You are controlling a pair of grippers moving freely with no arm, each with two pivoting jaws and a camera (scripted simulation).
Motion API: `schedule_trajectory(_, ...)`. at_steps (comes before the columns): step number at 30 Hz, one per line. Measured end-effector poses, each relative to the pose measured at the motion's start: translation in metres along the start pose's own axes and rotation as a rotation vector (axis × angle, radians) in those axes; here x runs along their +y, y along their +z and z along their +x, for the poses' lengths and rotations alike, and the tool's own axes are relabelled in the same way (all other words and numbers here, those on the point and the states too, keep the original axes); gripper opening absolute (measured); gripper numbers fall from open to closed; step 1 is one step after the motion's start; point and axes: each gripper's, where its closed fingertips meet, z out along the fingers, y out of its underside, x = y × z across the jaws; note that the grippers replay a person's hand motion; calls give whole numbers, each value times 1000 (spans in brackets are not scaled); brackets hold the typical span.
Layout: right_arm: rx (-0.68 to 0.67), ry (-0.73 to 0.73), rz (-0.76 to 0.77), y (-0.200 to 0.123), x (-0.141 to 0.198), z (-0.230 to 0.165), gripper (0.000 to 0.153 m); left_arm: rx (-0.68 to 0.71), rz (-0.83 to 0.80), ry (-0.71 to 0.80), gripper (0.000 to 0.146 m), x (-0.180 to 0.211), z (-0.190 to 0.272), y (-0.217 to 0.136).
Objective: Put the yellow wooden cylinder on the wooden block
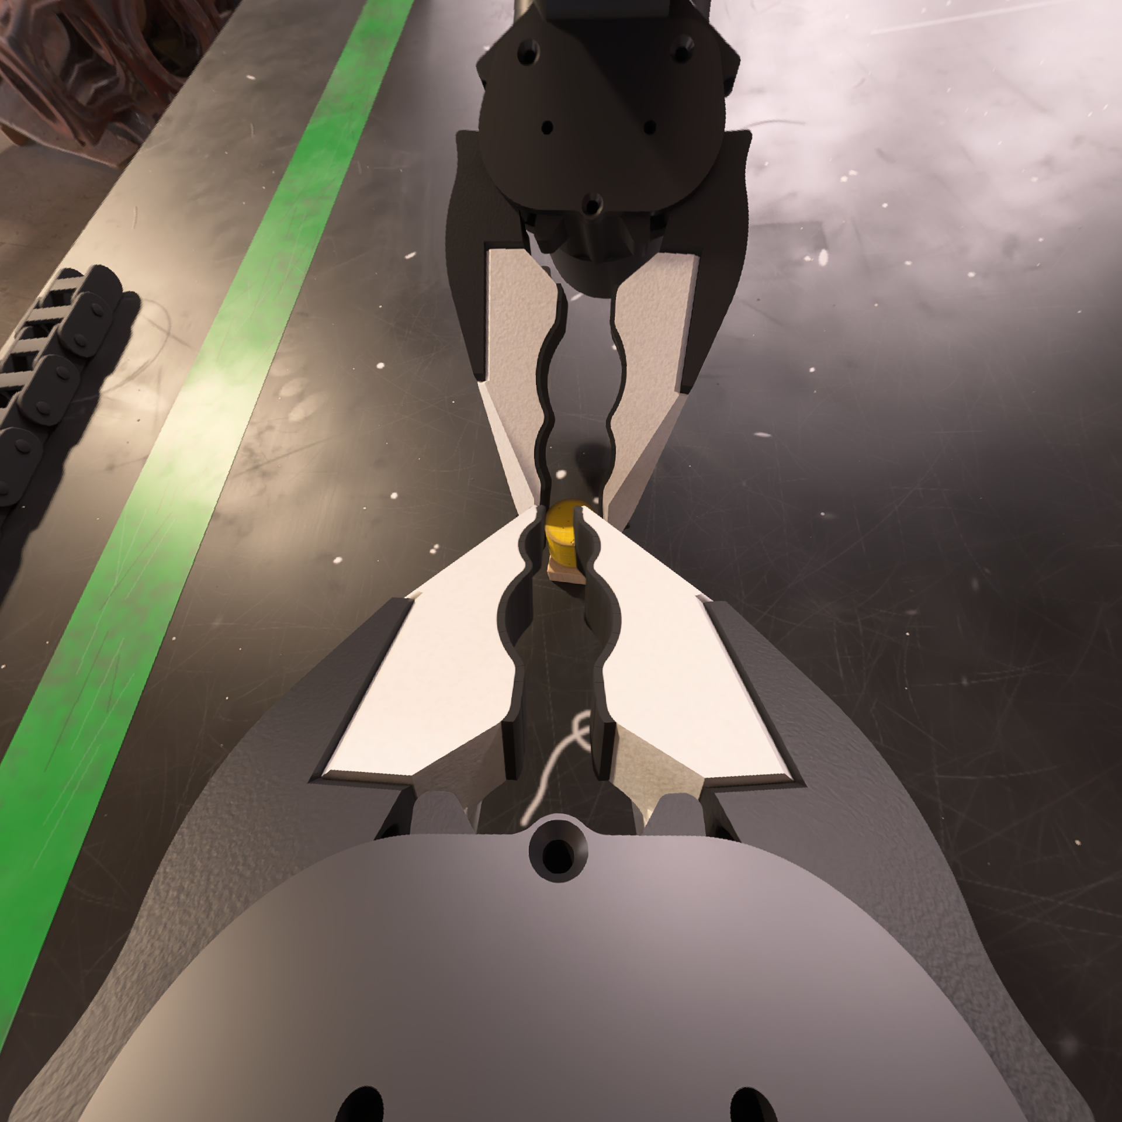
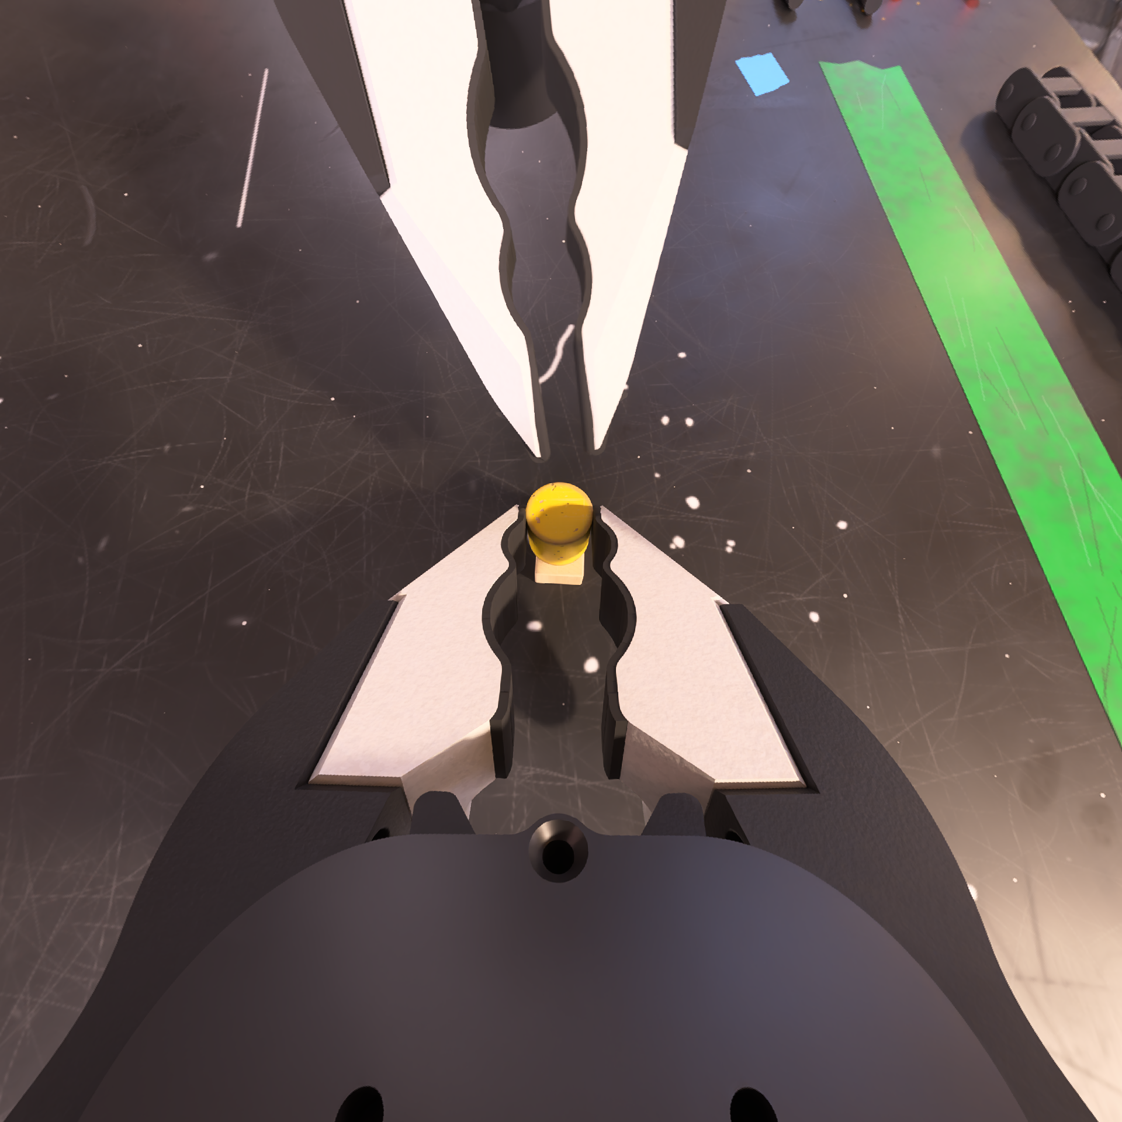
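The yellow wooden cylinder (image 2: pixel 558 521) stands upright with its lower end on the small pale wooden block (image 2: pixel 559 572), which lies on the dark scratched table (image 2: pixel 182 486). My right gripper (image 2: pixel 560 511) is shut on the cylinder, one fingertip at each side. My left gripper (image 2: pixel 567 450) faces it from the far side, jaws a little apart and empty, tips just short of the cylinder. In the left wrist view the cylinder (image 1: pixel 560 529) and block (image 1: pixel 567 574) show past my left gripper (image 1: pixel 558 511), with the right gripper (image 1: pixel 574 501) opposite; my left gripper's right finger hides part of both.
A green tape stripe (image 2: pixel 983 291) runs along the table, also in the left wrist view (image 1: pixel 200 394). A black cable chain (image 2: pixel 1068 158) lies beyond it (image 1: pixel 48 388). A small blue patch (image 2: pixel 762 73) sits far off. Brown machinery (image 1: pixel 73 67) stands past the table edge.
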Motion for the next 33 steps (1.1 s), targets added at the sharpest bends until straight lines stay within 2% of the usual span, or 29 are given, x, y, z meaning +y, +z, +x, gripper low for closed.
schedule_trajectory(4, 1, -1, -4, 0, 0, 0, 21, 13, -19, 7, 3, 1, 1, 4)
schedule_trajectory(11, -1, 9, 3, 0, 0, 1, 21, 70, -8, 28, 2, 3, 1, 0)
schedule_trajectory(25, 8, -4, -1, 0, 0, 1, 21, 131, -12, -43, 3, 3, -1, 0)
schedule_trajectory(28, 13, -13, -7, 0, 2, 1, 44, 130, 8, -60, 3, 3, -2, -2)
schedule_trajectory(33, 48, -13, -29, 3, 4, 5, 51, 123, 32, -71, 2, 4, -4, -3)
